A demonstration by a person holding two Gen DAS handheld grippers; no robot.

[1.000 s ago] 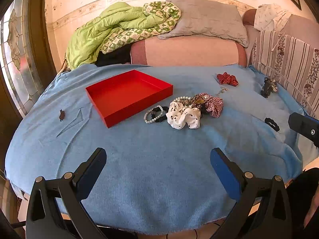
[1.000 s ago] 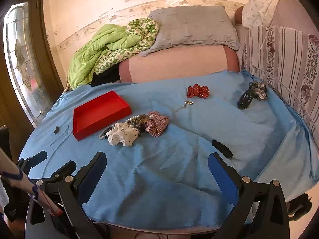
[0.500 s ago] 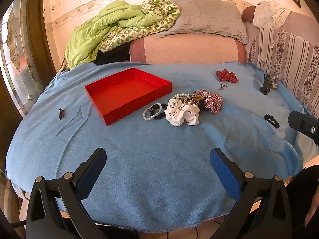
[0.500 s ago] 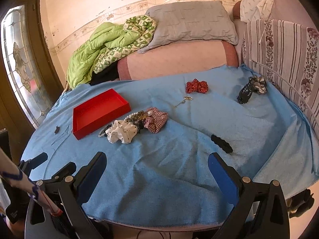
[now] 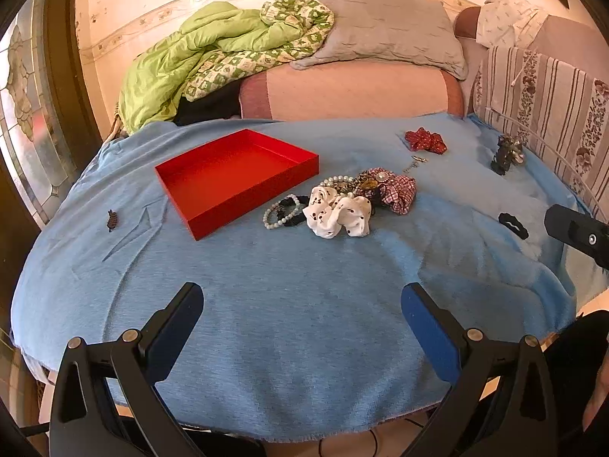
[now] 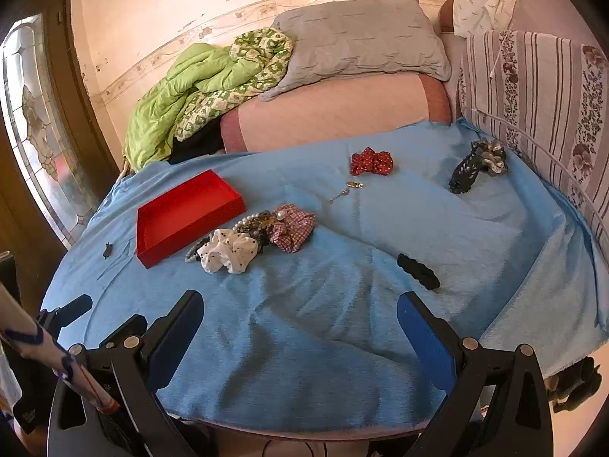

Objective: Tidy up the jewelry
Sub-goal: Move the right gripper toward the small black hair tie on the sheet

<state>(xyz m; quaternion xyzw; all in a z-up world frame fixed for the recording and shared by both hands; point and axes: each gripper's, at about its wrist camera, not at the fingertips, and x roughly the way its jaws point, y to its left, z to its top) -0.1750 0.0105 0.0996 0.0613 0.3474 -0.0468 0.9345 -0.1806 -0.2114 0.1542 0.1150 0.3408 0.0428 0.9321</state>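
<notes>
Red tray (image 5: 228, 175) empty on blue cloth (image 5: 304, 323). Pile of scrunchies and bead bracelets (image 5: 338, 202) just right of tray, unmoved since a second ago. Left gripper (image 5: 300, 304), right gripper (image 6: 298, 312): fingers apart, empty, slightly nearer tray. Sorting not yet begun.
</notes>
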